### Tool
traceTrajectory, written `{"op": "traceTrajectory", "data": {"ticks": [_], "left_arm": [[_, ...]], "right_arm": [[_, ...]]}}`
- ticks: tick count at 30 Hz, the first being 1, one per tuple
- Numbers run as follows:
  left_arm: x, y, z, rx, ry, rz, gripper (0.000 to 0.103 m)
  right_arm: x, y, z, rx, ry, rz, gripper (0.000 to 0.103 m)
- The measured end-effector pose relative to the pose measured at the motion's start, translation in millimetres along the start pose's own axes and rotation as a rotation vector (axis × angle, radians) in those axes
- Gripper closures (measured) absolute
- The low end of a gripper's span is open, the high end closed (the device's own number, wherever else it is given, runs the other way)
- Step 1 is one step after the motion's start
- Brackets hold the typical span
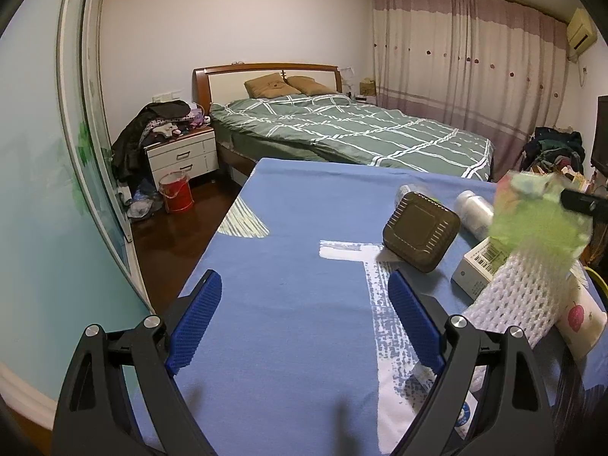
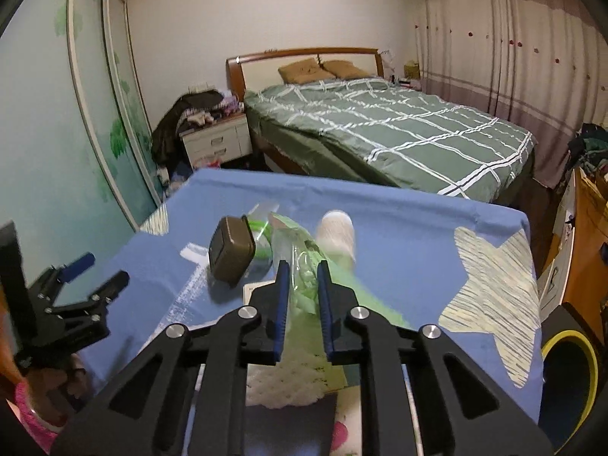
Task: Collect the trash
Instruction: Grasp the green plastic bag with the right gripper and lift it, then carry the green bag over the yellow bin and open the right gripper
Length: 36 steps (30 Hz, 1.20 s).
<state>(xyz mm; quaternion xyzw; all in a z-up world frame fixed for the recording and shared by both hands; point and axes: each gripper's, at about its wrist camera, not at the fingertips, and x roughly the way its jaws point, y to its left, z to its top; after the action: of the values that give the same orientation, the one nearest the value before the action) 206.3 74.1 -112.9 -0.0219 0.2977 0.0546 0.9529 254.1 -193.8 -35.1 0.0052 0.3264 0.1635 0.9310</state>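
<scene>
Keep right tool [image 2: 302,277] pinched on green wrapper [image 2: 304,250]; lift clear of brown tin [image 2: 231,252] at centre frame before carrying off. Wrapper sits between the blue pads, raised above the blue tabletop [image 2: 399,220], over white foam net [image 1: 520,296]. Left tool [image 1: 304,296] spread wide, holding nothing, lower centre of left view.

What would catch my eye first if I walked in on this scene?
Probably the right gripper, closed on a crinkly green plastic wrapper lifted above the blue tablecloth. Just beyond it sit a brown square tin and a white bottle. The left gripper hangs open over a bare stretch of the cloth, with the green plaid bed behind.
</scene>
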Motion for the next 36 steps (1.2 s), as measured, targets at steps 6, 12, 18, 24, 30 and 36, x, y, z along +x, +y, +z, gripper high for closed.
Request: {"op": "traceTrajectory", "data": {"ticks": [6,12,18,24,30,36], "left_arm": [[-1.3,-0.8,0.6,0.003,-0.001,0.0,0.015],[-1.4,-0.9,0.5,0.002,-0.001,-0.001,0.015],[-2.9,-2.2,1.1,0.004,-0.005,-0.007,0.015],[-3.7,-1.4,1.3,0.005,-0.01,-0.018,0.015],[-5.0,-2.4,1.6,0.01,-0.016,-0.025,0.015],[-5.3,-2.9,1.4,0.012,-0.015,-0.027,0.015]], "right_arm": [[-26.4,-10.2,6.1,0.03,-0.054,0.027,0.09],[-55.9,-9.0,11.0,0.041,-0.097,0.089,0.09],[-88.6,-24.3,14.8,0.065,-0.171,0.05,0.09],[-103.9,-79.7,4.4,0.158,-0.196,-0.107,0.09],[-102.3,-148.3,-24.7,0.259,-0.165,-0.364,0.09],[-82.5,-224.8,-59.6,0.376,-0.059,-0.555,0.09]]}}
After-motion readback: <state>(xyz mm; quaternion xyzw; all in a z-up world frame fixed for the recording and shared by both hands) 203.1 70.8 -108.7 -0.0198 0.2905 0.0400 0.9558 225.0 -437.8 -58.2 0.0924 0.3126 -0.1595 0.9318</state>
